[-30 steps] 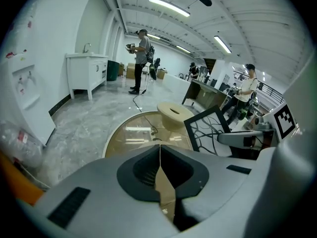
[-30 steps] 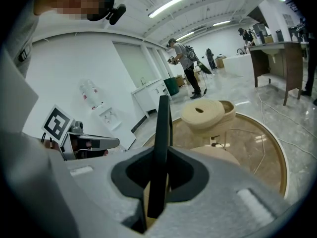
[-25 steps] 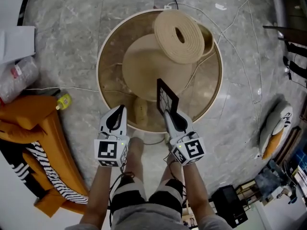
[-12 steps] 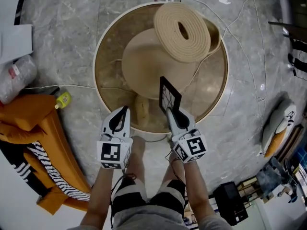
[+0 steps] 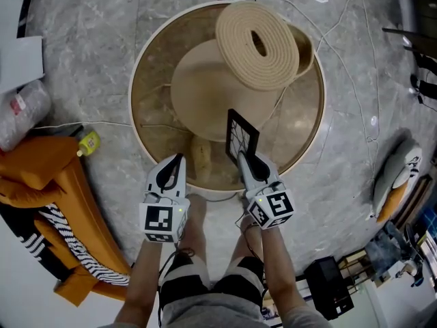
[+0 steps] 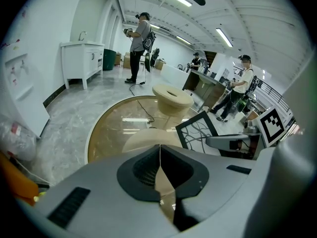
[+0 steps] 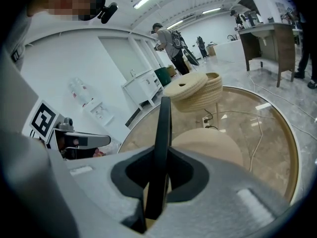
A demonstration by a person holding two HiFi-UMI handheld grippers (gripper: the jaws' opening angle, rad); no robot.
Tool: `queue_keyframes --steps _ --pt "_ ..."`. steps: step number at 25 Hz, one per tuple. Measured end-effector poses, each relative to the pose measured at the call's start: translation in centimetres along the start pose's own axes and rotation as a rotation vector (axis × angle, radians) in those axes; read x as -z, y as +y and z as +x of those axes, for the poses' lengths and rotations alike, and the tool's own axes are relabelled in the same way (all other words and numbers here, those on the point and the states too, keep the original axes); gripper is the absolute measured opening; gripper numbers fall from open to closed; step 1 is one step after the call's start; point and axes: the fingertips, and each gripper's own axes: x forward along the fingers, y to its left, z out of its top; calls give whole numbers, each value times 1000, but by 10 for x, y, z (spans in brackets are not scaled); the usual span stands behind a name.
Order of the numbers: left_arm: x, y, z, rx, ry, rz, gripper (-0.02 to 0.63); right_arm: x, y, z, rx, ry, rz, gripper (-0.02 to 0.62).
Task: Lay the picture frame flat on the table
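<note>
Right now the frame (image 5: 242, 137) is clenched in my right gripper (image 5: 244, 160), just below the middle of the head view. It stands on edge above the near part of the table (image 5: 136, 67), leaning a little, its black border and pale branch-pattern face turned toward the left of the picture. In the right gripper view the frame (image 7: 163, 143) runs edge-on as a dark strip straight up between the pads of my right gripper (image 7: 158, 182), which press on its lower end. I cannot tell whether its bottom edge touches the glass.

My right forearm comes up from the bottom of the head view, bare, with the marker cube at the near end and the jaws pointing up-picture over the table's near rim. My left forearm lies beside it, roughly parallel. The left gripper (image 5: 176, 162) hangs at the rim, left of the frame and apart from it. In the left gripper view, the jaws of my left gripper (image 6: 159, 155) are pressed together with nothing between them, and the frame (image 6: 197, 131) shows at right of centre.

Farther out on the table, a beige coil (image 5: 258, 43) sits at the upper right of the glass, with a thin cable (image 5: 341, 19) trailing past it. An orange cloth (image 5: 41, 169) lies on the floor at the left edge.
</note>
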Motion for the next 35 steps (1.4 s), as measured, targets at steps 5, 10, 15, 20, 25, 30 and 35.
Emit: queue_keyframes --steps 5,10,15,20,25,30,35 --pt "-1 -1 1 5 2 0 21 -1 -5 1 4 0 -4 51" --pt "-5 -4 3 12 13 12 21 -1 -15 3 32 19 -25 54" --pt "-8 -4 5 11 17 11 21 1 -27 6 75 47 -57 54" --pt "-8 0 4 6 15 12 21 8 -33 9 93 61 -48 56" --pt "-7 4 3 -3 15 -9 21 11 -41 14 103 72 -34 77" --pt "-5 6 0 -2 14 -17 21 15 -49 16 124 84 -19 107" --pt "2 4 0 2 29 -20 21 27 -55 18 129 111 12 144"
